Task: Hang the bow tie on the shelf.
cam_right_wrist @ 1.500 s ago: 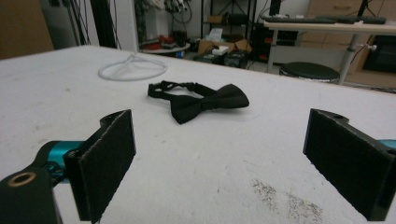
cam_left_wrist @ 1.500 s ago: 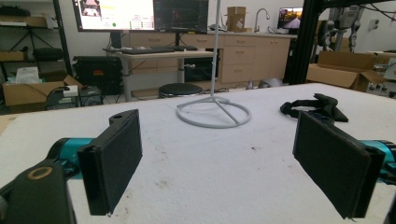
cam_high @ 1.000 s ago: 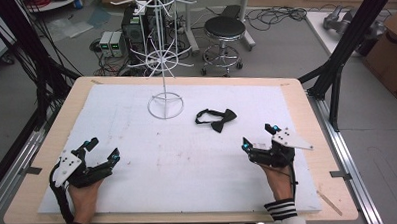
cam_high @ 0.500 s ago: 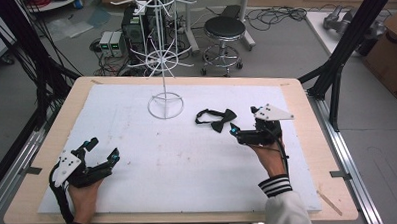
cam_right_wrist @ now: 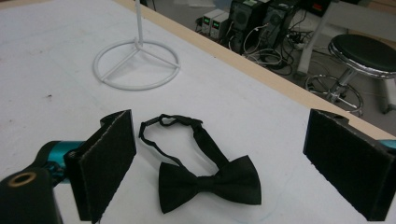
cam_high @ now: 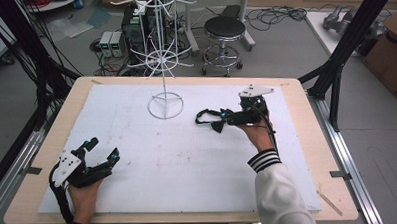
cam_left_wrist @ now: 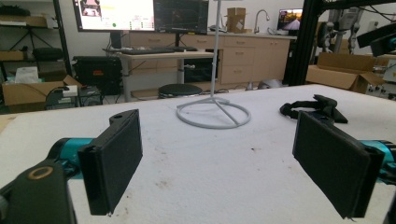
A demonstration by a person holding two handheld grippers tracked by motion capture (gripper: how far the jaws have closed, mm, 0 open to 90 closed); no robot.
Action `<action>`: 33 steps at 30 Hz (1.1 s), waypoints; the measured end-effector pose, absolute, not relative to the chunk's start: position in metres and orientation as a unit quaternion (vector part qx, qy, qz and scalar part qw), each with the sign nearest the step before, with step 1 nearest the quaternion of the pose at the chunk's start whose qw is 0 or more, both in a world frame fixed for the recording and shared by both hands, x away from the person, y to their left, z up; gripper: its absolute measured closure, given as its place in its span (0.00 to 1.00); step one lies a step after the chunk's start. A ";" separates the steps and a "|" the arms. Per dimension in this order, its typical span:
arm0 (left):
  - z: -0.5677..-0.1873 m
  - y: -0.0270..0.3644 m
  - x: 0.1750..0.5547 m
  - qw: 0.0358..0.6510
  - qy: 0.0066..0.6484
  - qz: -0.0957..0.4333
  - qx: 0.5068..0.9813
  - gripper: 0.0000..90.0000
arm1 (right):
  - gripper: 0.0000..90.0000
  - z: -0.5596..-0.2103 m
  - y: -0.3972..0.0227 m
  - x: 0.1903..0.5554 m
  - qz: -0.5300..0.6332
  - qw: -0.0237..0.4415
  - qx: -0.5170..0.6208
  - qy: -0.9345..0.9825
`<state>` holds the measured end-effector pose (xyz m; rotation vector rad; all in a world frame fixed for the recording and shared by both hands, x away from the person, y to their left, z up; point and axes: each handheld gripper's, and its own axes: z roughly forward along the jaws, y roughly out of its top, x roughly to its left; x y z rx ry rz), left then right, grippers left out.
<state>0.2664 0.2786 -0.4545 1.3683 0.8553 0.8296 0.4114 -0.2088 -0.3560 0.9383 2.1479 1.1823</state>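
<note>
A black bow tie [cam_high: 206,116] with its strap loop lies flat on the white table cover [cam_high: 188,162], right of the white wire stand's ring base [cam_high: 165,105]. My right gripper [cam_high: 221,119] is open and lowered at the tie. In the right gripper view the bow tie [cam_right_wrist: 210,181] lies between the two spread pads [cam_right_wrist: 109,163], touching neither, with the stand base [cam_right_wrist: 136,63] beyond. My left gripper [cam_high: 104,149] rests open near the front left with nothing in it. In the left gripper view its pads [cam_left_wrist: 114,156] frame the stand base [cam_left_wrist: 213,112] and the far bow tie [cam_left_wrist: 315,106].
The tall white wire stand [cam_high: 160,53] rises from the back middle of the table. The wooden table edge [cam_high: 295,83] borders the white cover. Behind the table are a round stool [cam_high: 224,28], electronics boxes [cam_high: 113,42] and black frame posts [cam_high: 335,72].
My right gripper has moved from the front right forward and left, up to the bow tie, staying open. The left gripper and the tie have not moved.
</note>
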 end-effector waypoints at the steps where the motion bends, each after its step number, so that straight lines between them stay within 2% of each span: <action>1: -0.454 0.279 0.266 0.616 0.371 0.360 0.594 0.18 | 0.09 -0.356 -0.209 0.411 0.435 0.255 0.346 0.791; 9: -0.454 0.278 0.266 0.616 0.371 0.361 0.594 0.18 | 0.09 -0.356 -0.193 0.437 0.406 0.236 0.330 0.819; 12: -0.454 0.278 0.266 0.616 0.371 0.361 0.594 0.18 | 0.17 -0.361 -0.193 0.442 0.399 0.226 0.323 0.828; 23: -0.454 0.278 0.266 0.615 0.370 0.362 0.595 0.18 | 0.17 -0.375 -0.200 0.456 0.393 0.209 0.333 0.831; 33: -0.454 0.278 0.266 0.614 0.369 0.363 0.597 0.18 | 0.17 -0.361 -0.208 0.472 0.383 0.209 0.340 0.833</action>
